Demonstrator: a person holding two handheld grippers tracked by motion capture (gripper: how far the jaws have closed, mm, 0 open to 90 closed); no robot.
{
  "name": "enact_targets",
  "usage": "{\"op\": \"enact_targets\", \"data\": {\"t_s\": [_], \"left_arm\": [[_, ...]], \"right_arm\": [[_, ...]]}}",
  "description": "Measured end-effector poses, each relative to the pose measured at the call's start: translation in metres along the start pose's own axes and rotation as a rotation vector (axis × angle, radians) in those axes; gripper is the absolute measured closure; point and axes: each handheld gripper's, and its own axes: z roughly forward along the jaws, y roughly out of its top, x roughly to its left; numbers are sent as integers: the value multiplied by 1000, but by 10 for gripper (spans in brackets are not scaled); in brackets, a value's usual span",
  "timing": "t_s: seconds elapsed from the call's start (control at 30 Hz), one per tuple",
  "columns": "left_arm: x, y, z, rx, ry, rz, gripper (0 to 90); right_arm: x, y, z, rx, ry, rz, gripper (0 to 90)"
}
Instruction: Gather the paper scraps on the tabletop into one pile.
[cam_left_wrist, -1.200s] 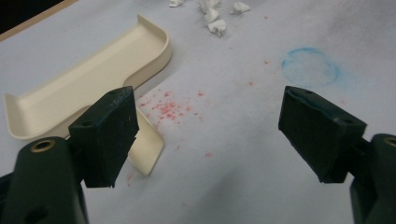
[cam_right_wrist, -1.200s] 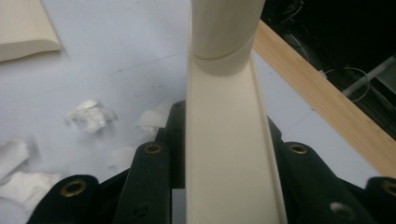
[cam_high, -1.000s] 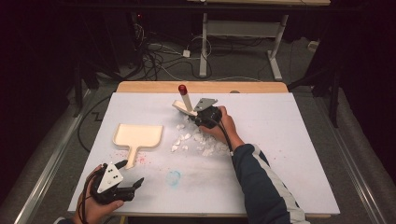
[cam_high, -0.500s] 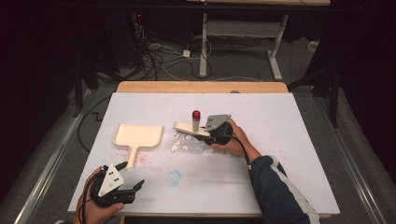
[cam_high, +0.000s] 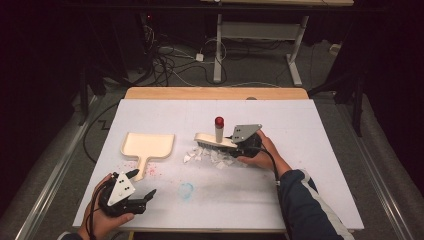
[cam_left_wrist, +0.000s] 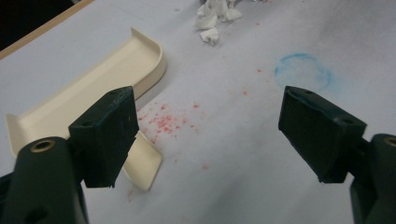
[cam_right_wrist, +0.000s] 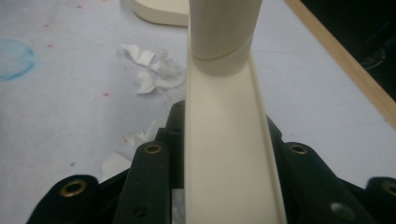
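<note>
A cream plastic hand brush (cam_high: 215, 141) is clamped in the right gripper (cam_high: 239, 145) beside torn white paper scraps (cam_high: 207, 156), while the left gripper (cam_high: 142, 187) is held wide open, empty.

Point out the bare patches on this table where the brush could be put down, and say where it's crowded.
Free: the white table right of the right gripper, and the far strip between the cream plastic dustpan and the wooden edge. Crowded: the middle, where white paper scraps lie under the cream brush with the red-capped handle, and the dustpan's side near the open left gripper.
</note>
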Motion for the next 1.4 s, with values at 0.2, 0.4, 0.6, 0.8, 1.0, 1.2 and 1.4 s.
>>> {"op": "enact_targets", "data": {"t_s": [0.2, 0.4, 0.6, 0.8, 1.0, 1.2, 1.4], "left_arm": [[6, 3, 10, -7, -30, 6, 191], [0, -1, 6, -9, -53, -8, 191], [-9, 1, 0, -11, -34, 11, 191], [-12, 3, 0, 0, -9, 28, 191], [-10, 3, 1, 8, 3, 28, 191], [-8, 0, -4, 14, 23, 33, 191], [-8, -3, -11, 15, 49, 46, 191]], "right_arm": [[-6, -1, -14, -62, -76, 77, 680], [-1, 7, -23, -111, -143, 129, 679], [13, 11, -31, -124, -202, 156, 679], [23, 18, -42, -151, -258, 273, 680], [35, 27, -38, -130, -249, 403, 679], [48, 35, -28, -130, -235, 464, 680], [67, 43, -10, -139, -192, 508, 680]]}}
